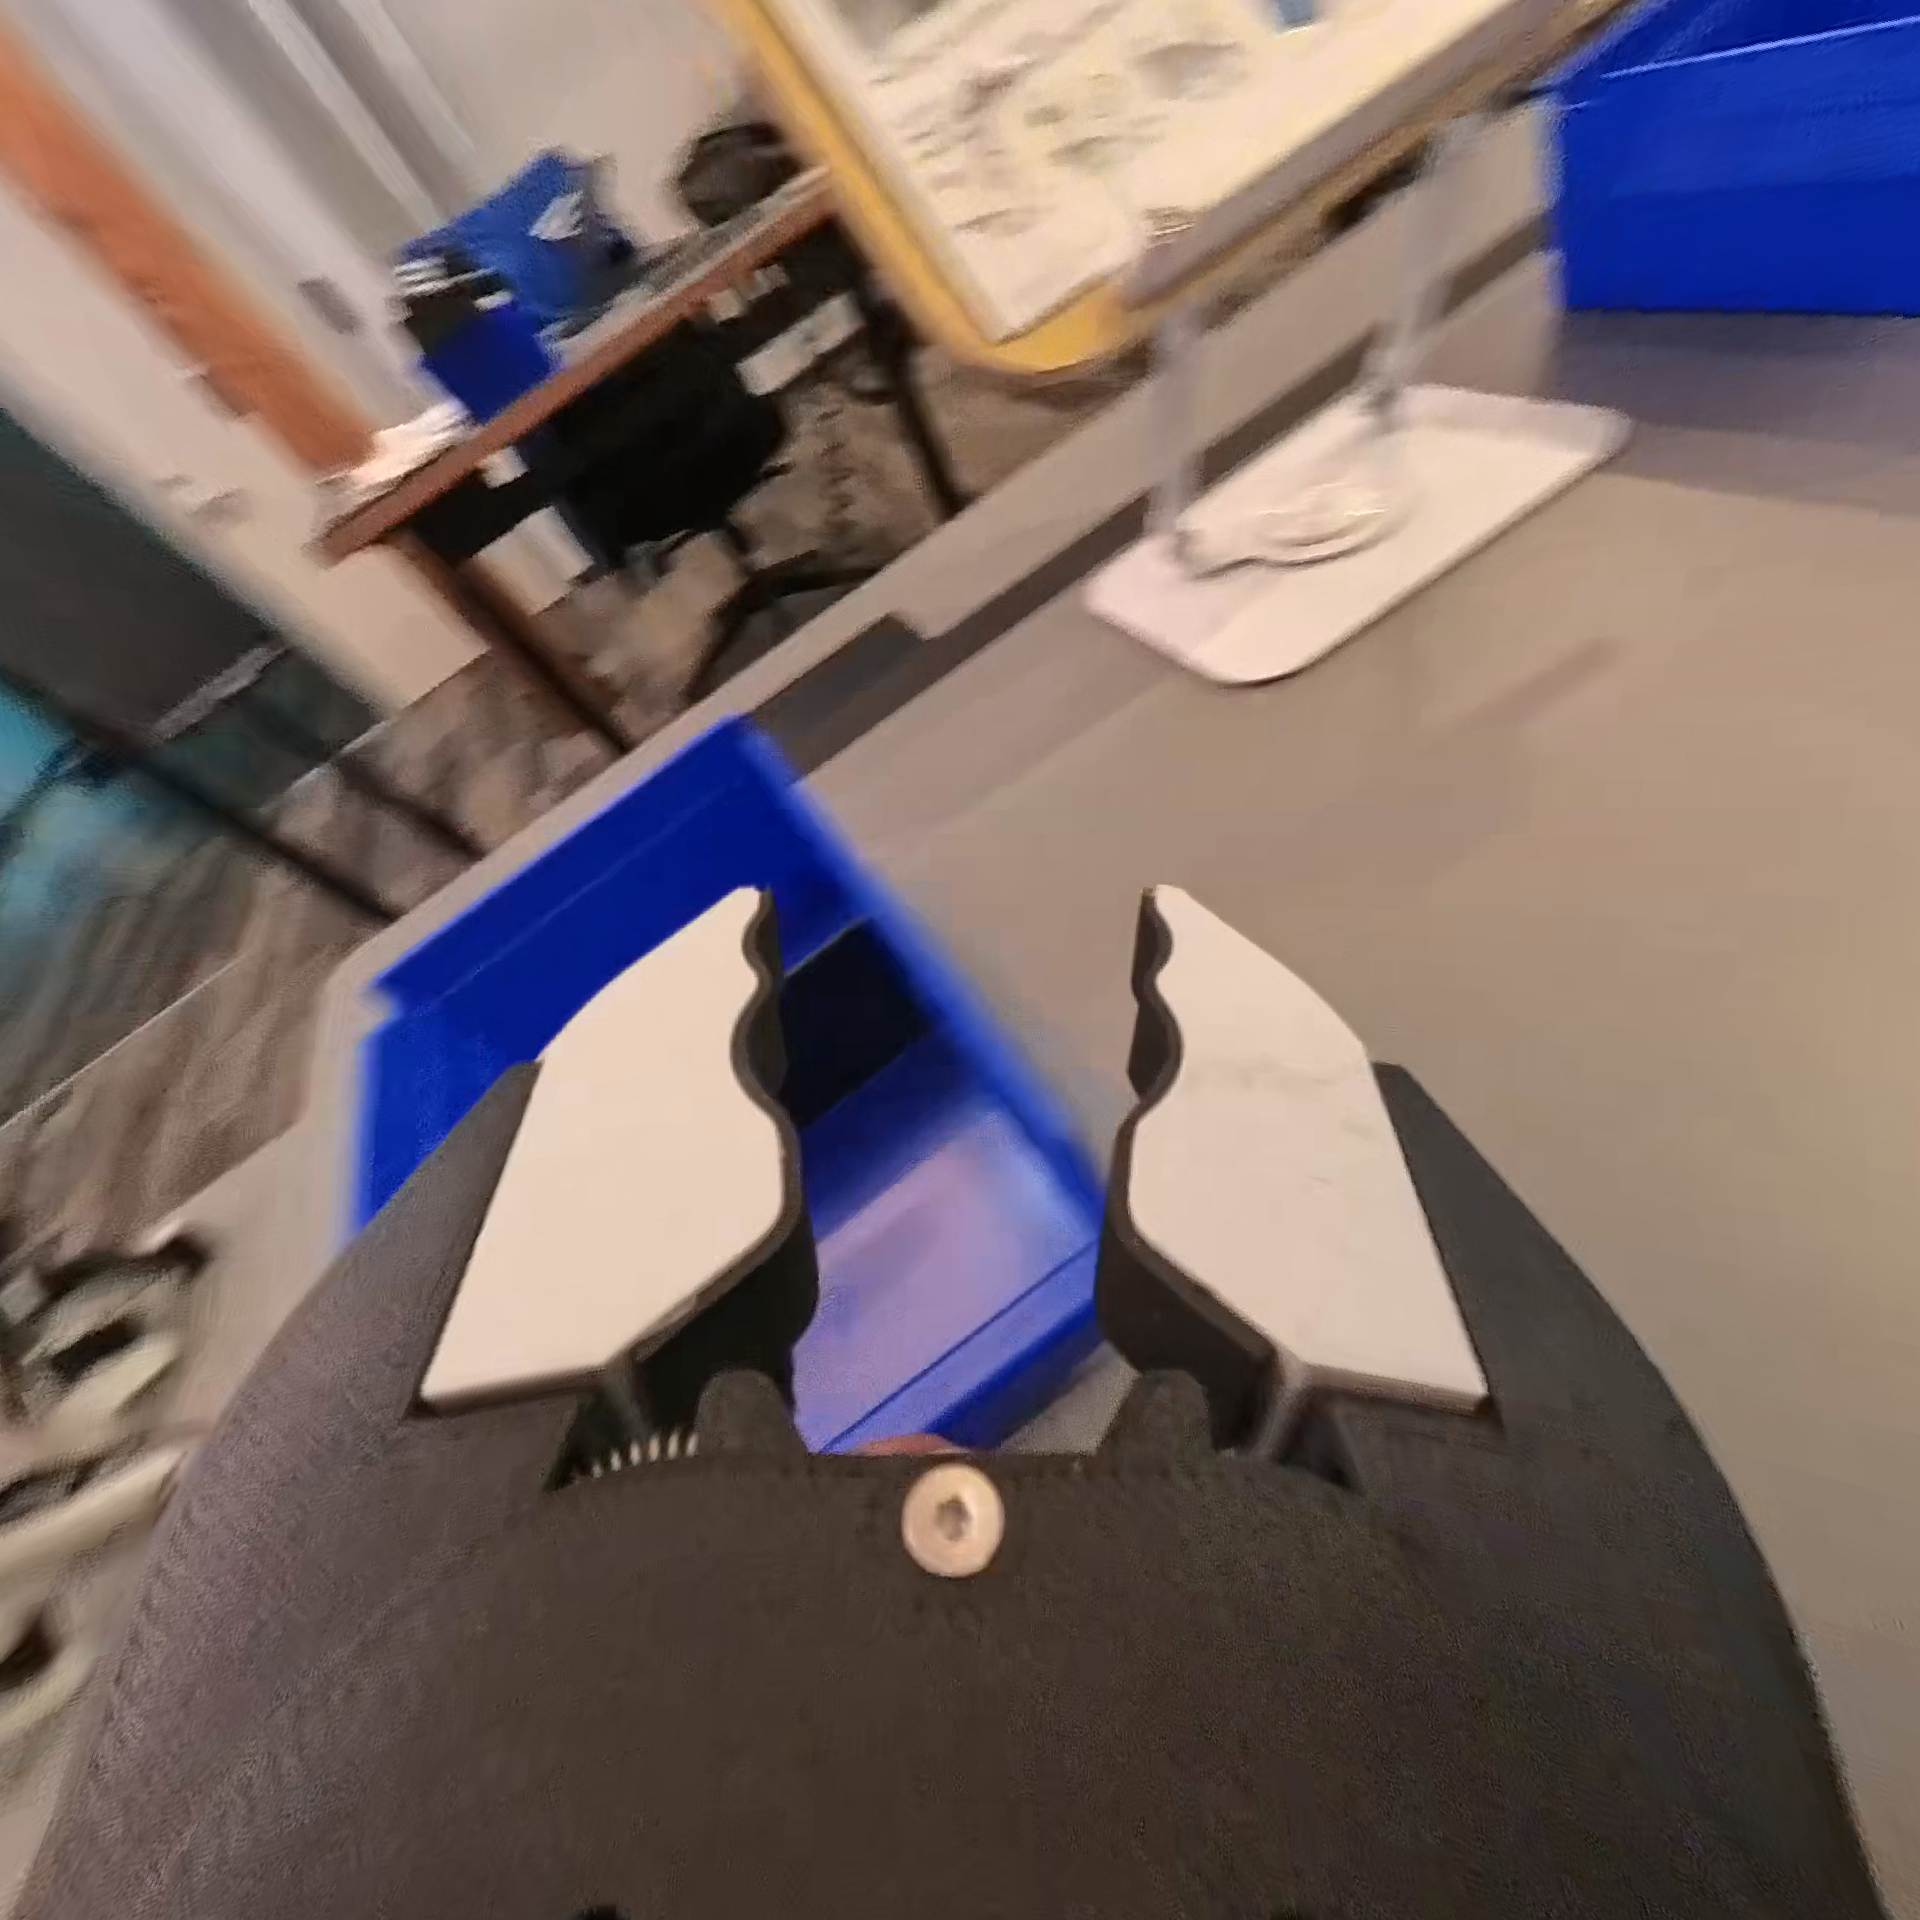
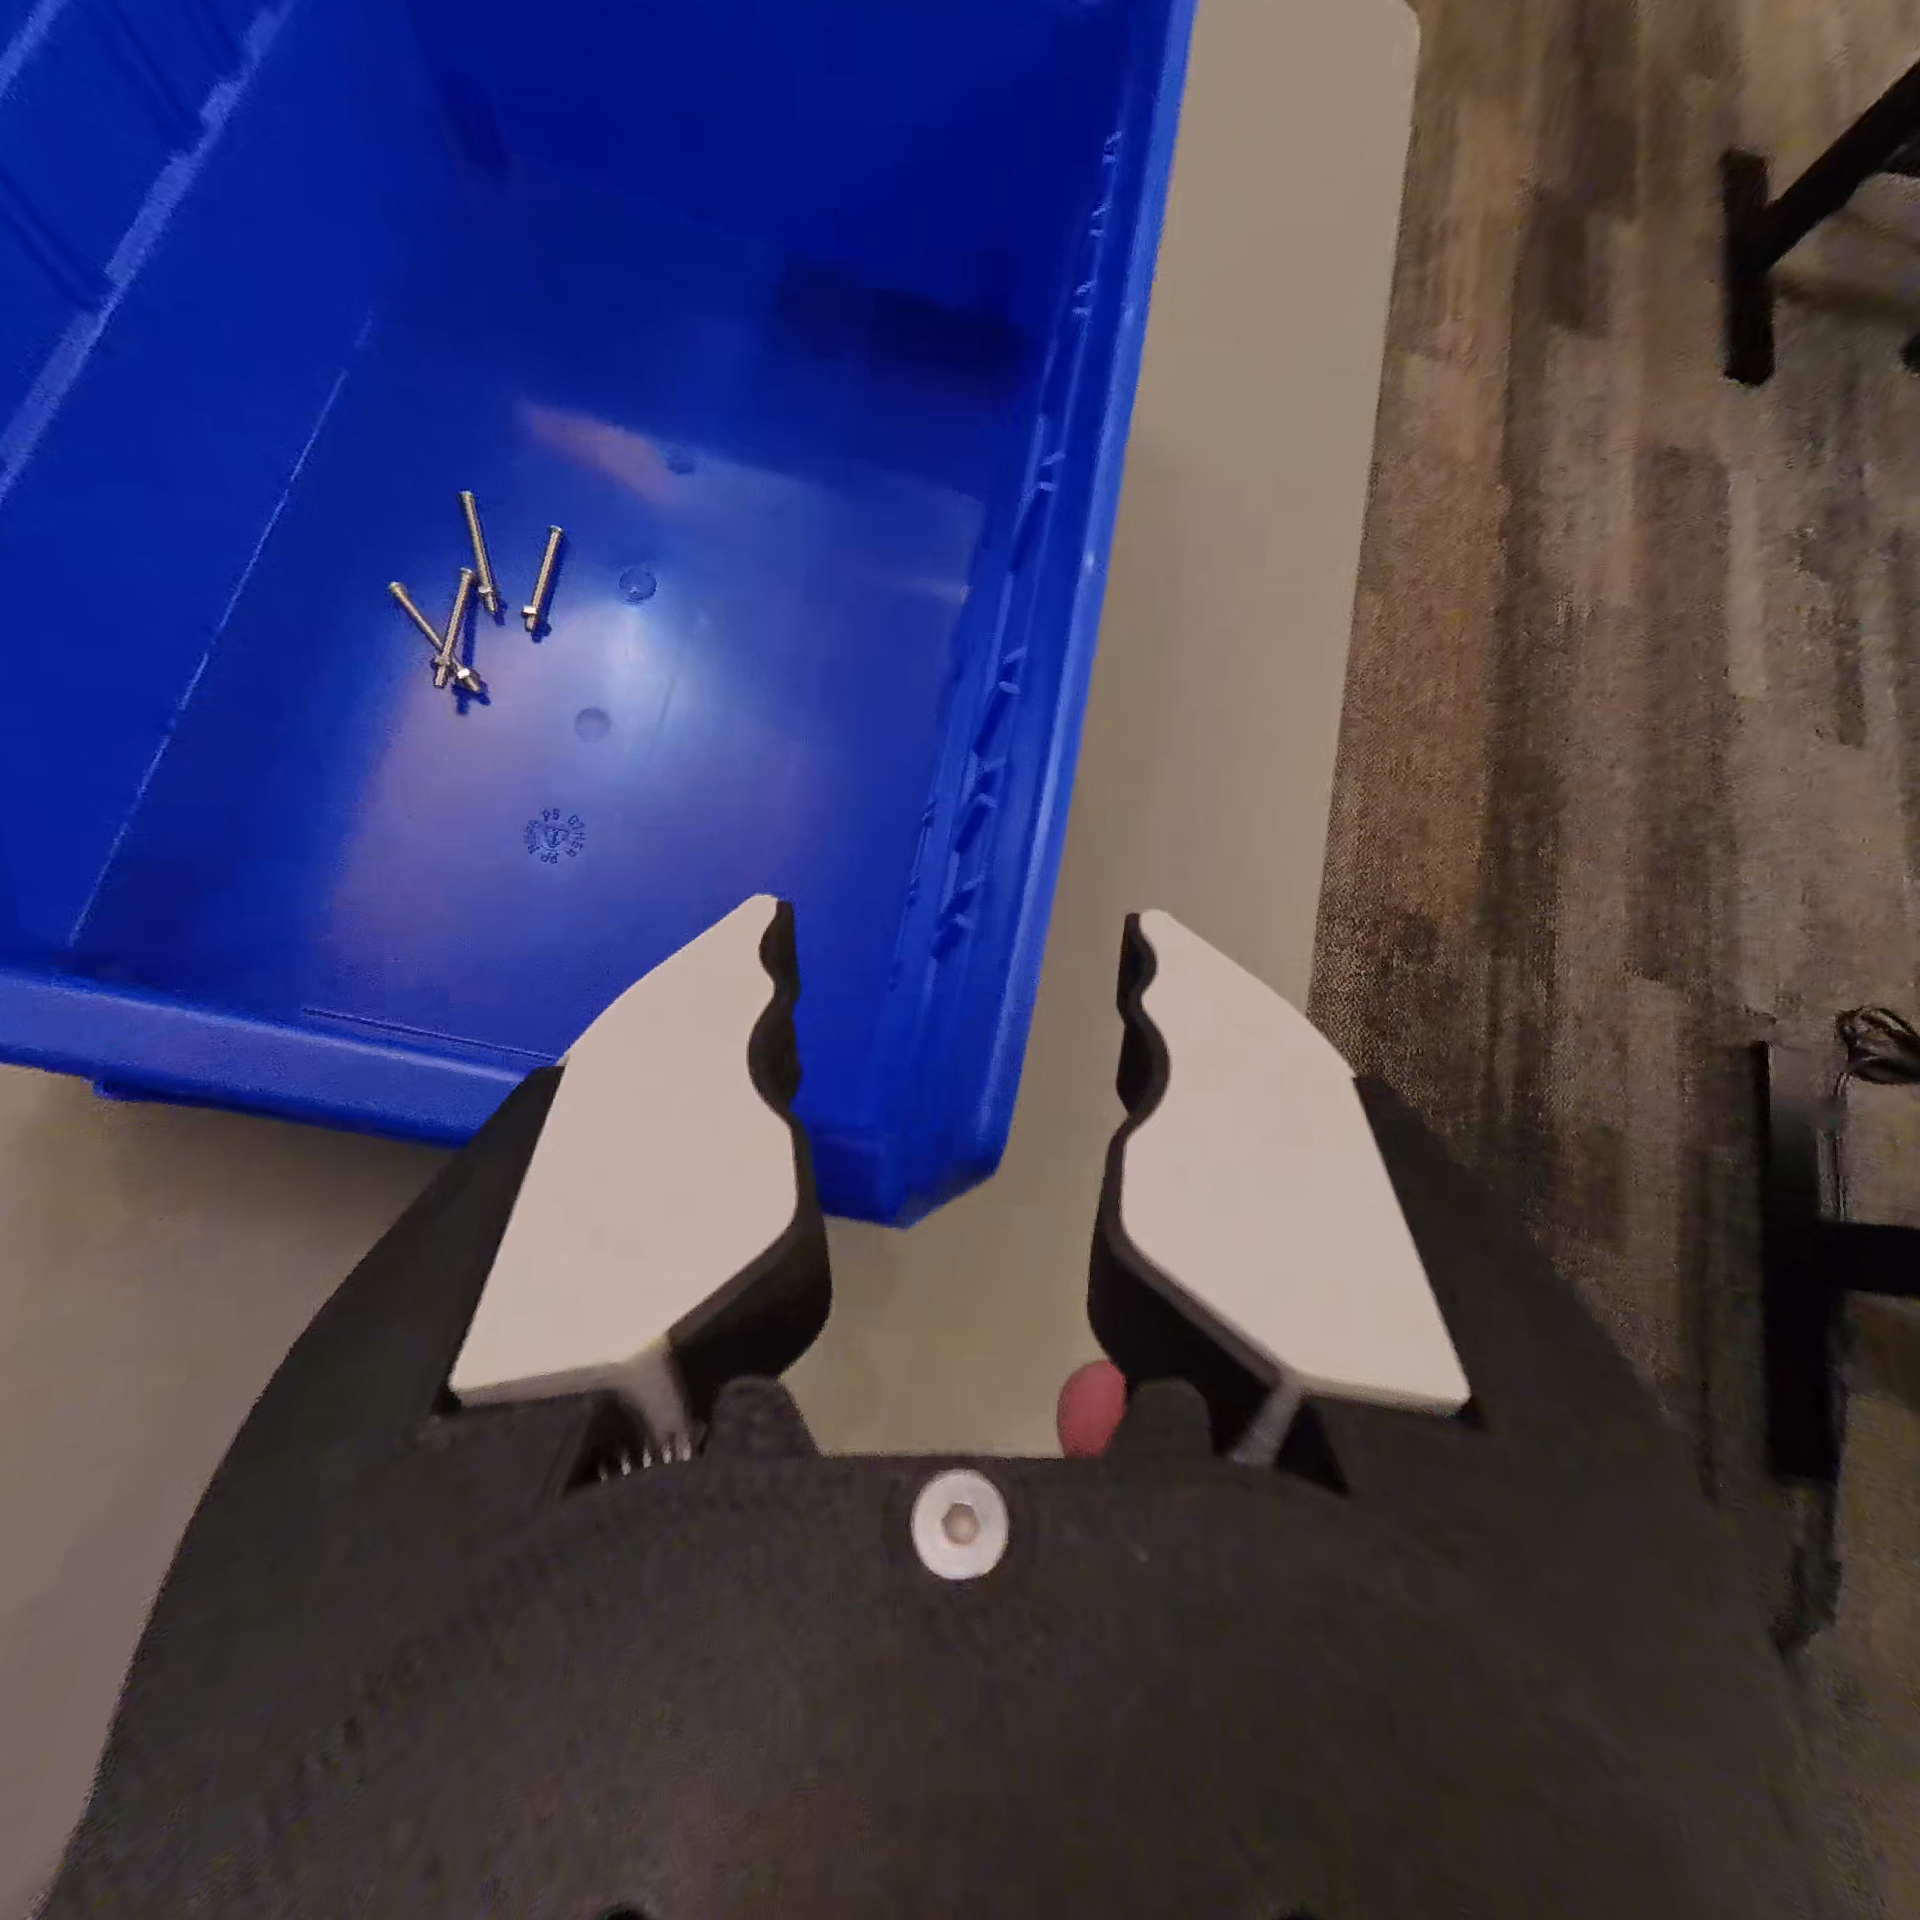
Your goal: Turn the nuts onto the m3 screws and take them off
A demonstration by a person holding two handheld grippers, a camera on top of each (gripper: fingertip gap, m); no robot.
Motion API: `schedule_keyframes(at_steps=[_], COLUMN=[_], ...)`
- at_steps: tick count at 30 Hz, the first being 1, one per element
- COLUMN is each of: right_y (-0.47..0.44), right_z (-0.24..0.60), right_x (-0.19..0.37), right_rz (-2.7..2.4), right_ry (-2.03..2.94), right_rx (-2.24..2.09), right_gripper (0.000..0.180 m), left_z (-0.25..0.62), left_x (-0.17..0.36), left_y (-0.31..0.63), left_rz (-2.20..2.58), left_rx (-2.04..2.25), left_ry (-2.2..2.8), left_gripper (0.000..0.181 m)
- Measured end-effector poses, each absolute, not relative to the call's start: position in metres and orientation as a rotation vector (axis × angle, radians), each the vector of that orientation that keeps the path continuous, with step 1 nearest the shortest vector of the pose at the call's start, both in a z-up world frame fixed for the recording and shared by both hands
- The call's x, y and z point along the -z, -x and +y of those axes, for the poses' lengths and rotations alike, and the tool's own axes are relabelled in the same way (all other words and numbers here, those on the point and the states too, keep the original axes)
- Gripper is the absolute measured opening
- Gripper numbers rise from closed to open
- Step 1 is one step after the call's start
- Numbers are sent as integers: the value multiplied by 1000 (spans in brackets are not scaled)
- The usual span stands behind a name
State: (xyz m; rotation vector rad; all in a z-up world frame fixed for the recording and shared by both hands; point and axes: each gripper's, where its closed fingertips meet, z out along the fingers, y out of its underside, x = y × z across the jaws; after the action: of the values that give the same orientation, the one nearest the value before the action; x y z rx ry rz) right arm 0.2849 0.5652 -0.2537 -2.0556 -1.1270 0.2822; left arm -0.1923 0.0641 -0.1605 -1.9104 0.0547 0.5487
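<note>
In the right wrist view, several thin silver screws [image 2: 473, 587] lie in a loose heap on the floor of a large blue bin [image 2: 1049, 623], left of centre. My right gripper [image 2: 951, 925] is open and empty, over the bin's near right corner. In the left wrist view, my left gripper [image 1: 956, 904] is open and empty above a small blue bin [image 1: 582, 935] at the table's left edge. That view is motion-blurred; I cannot see any contents in the small bin. No nuts show in either view.
The grey table [image 1: 1455, 935] stretches right of the small bin. A white stand base [image 1: 1351, 530] sits farther back, and another blue bin [image 1: 1745, 177] at the far right. The table's right edge [image 2: 1351, 520] runs beside carpet floor [image 2: 1610, 727]. Left tips to right tips: about 70 cm.
</note>
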Motion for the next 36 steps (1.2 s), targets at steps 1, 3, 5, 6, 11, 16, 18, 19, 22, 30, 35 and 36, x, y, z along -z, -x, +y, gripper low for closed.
schedule_keyframes(at_steps=[1, 3, 5, 6, 11, 16, 18, 19, 22, 30, 35, 36], right_y=[-280, -269, -268, -267, -265, -266, -264, -263, -261, -263, -275, -277], right_z=[566, 565, 567, 567, 571, 574, 574, 574, 572, 551, 528, 522], right_x=[257, 259, 265, 268, 269, 269, 269, 269, 269, 268, 267, 268], right_rz=[-1137, -1133, -1151, -1159, -1157, -1163, -1179, -1176, -1190, -1232, -1268, -1273], right_ry=[2054, 2045, 2061, 2068, 2055, 2048, 2042, 2042, 2033, 2010, 2001, 1999], right_rx=[-307, -415, -404, -397, -390, -417, -411, -428, -458, -545, -573, -581], right_gripper=[59, 50, 42, 40, 30, 8, 8, 8, 7, 6, 6, 6], left_z=[46, 15, -11, -25, -67, -75, -71, -66, -59, -54, -57, -59], left_x=[155, 152, 158, 166, 218, 264, 279, 279, 278, 277, 262, 258], left_y=[214, 252, 286, 304, 361, 383, 380, 377, 374, 368, 359, 358], left_rz=[-18, -156, -278, -343, -599, -708, -698, -684, -644, -562, -518, -513], left_rx=[-599, -652, -697, -738, -671, -467, -361, -288, -197, -187, -201, -208], left_ry=[1913, 1925, 1947, 1971, 2121, 2186, 2220, 2201, 2153, 2180, 2132, 2118], left_gripper=[67, 75, 80, 84, 98, 100, 72, 53, 31, 2, 2, 2])
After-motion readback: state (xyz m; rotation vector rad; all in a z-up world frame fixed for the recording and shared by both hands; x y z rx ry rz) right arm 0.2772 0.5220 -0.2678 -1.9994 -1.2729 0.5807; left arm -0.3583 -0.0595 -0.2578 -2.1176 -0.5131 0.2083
